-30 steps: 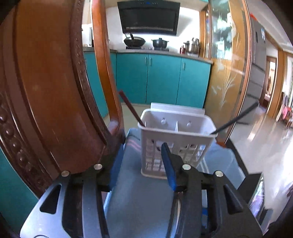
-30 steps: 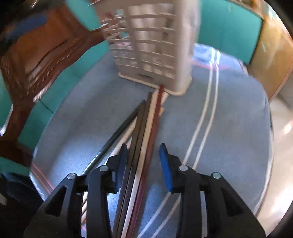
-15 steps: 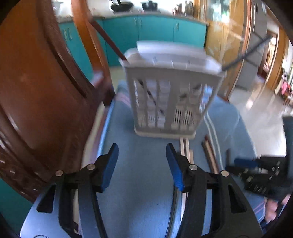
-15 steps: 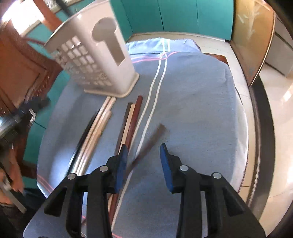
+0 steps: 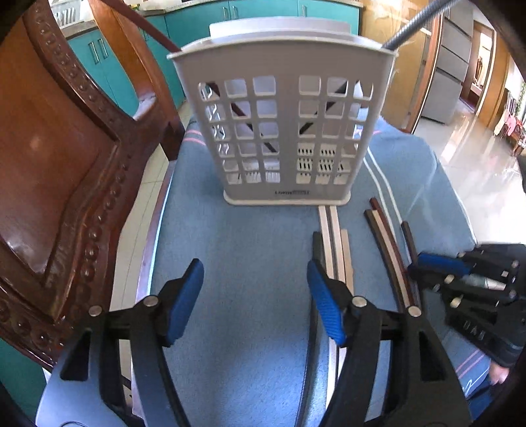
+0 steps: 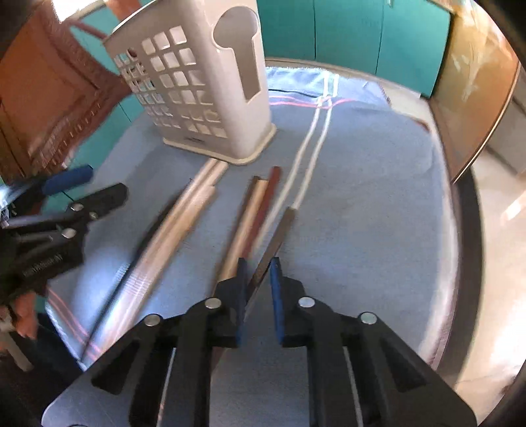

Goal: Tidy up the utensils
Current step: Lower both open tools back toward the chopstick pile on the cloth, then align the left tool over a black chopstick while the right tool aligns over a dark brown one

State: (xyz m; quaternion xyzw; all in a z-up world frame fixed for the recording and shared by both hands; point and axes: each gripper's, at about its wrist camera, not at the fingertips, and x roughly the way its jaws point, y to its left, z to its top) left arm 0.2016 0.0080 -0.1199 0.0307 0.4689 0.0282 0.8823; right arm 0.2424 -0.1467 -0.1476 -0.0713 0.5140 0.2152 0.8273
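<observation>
A dark chopstick (image 6: 279,233) is now pinched between the 2 fingers of the right gripper (image 6: 258,272), which are closed tight on its near end. Half a second ago those fingers were held wide and the stick was only a blur between them. 1 second ago it was lying in 1 bunch with the others, so it has been pulled out of the bunch. Its far tip points toward the white basket (image 5: 286,65), in front of the basket and a little to the right; it cannot be told whether the tip is touching the blue cloth (image 5: 250,249). The left gripper (image 5: 254,285) has been brought lower and nearer to the front of the basket, and it is held wide open with nothing in it. This likely means that 1 more stick is ready to be carried to the basket and dropped in, while the others are not yet put away. 1 basket is seen, with 2 halves. 2 sticks are already standing in it: 1 brown stick (image 5: 148,26) leaning out of the left half and 1 grey stick (image 5: 414,23) leaning out of the right half. On the cloth in front of the basket about 7 loose sticks are counted: 4 close by its right front corner (image 5: 333,230), and 3 a little further right (image 5: 383,230). With the held 1, that makes about 10 sticks. 1 wooden chair (image 5: 65,147) stands to the left of the basket.
</observation>
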